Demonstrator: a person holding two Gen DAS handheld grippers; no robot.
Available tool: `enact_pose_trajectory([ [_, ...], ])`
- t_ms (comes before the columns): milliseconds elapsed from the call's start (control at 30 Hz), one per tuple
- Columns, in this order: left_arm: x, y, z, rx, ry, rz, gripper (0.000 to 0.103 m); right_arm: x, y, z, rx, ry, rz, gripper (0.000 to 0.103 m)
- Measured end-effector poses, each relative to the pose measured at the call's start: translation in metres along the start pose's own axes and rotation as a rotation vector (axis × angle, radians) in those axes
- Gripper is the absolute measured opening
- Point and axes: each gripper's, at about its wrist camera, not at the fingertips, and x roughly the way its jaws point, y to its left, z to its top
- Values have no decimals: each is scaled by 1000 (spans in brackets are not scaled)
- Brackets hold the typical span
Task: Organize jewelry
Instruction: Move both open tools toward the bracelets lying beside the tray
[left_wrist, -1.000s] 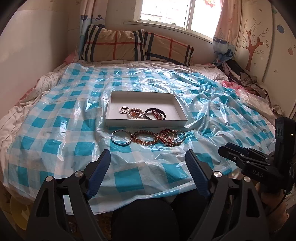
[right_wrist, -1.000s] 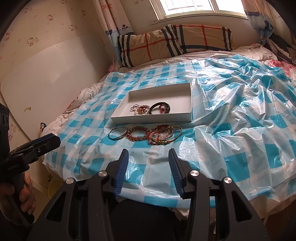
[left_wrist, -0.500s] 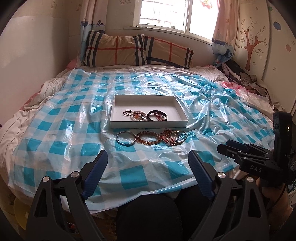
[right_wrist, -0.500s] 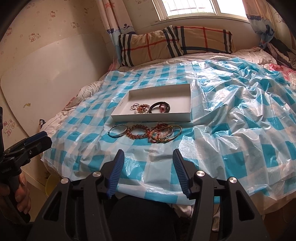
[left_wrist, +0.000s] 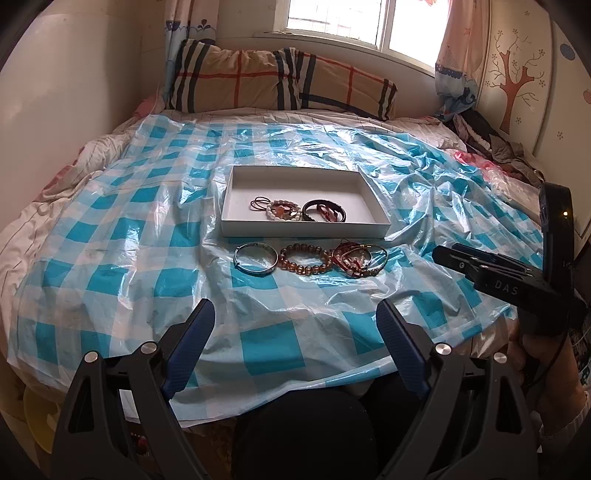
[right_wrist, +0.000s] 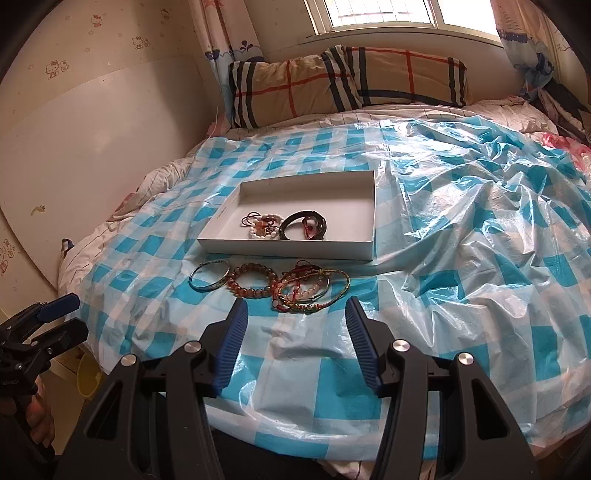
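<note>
A shallow white box (left_wrist: 303, 230) (right_wrist: 284, 252) lies mid-bed with hair ties, a pearl bracelet (left_wrist: 282, 211) and a dark bangle (left_wrist: 324, 211) inside. In front of it on the sheet lie a silver bangle (left_wrist: 256, 258) (right_wrist: 208, 278), an amber bead bracelet (left_wrist: 304, 260) (right_wrist: 253, 285) and a tangle of red cord and gold bracelets (left_wrist: 360, 260) (right_wrist: 310, 291). My left gripper (left_wrist: 294, 306) (right_wrist: 79, 314) hangs open and empty near the bed's front edge. My right gripper (right_wrist: 296, 303) (left_wrist: 448, 254) is open and empty, its tips just short of the tangle.
A crinkled blue-and-white checked plastic sheet (left_wrist: 122, 236) covers the bed. Plaid pillows (left_wrist: 280, 81) lie at the head under a window. Heaped clothes (left_wrist: 495, 147) sit at the right, a white board (right_wrist: 74, 147) leans at the left, and a yellow tub (right_wrist: 88, 373) stands on the floor.
My right gripper has moved in toward the bracelets on the sheet and its jaws stand wider. The left gripper's jaws have spread a little; it has barely shifted.
</note>
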Motion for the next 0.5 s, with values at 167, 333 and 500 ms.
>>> enact_pose_trajectory([
  [167,9,4,0,-9,14,9,85,35,-7,10,-22,37,-11,54],
  [333,18,9,0,-22,30,16,85,81,-16,23,-55,94,-38,54],
  [500,27,14,0,-32,47,22,85,128,-32,31,-48,181,-68,54],
])
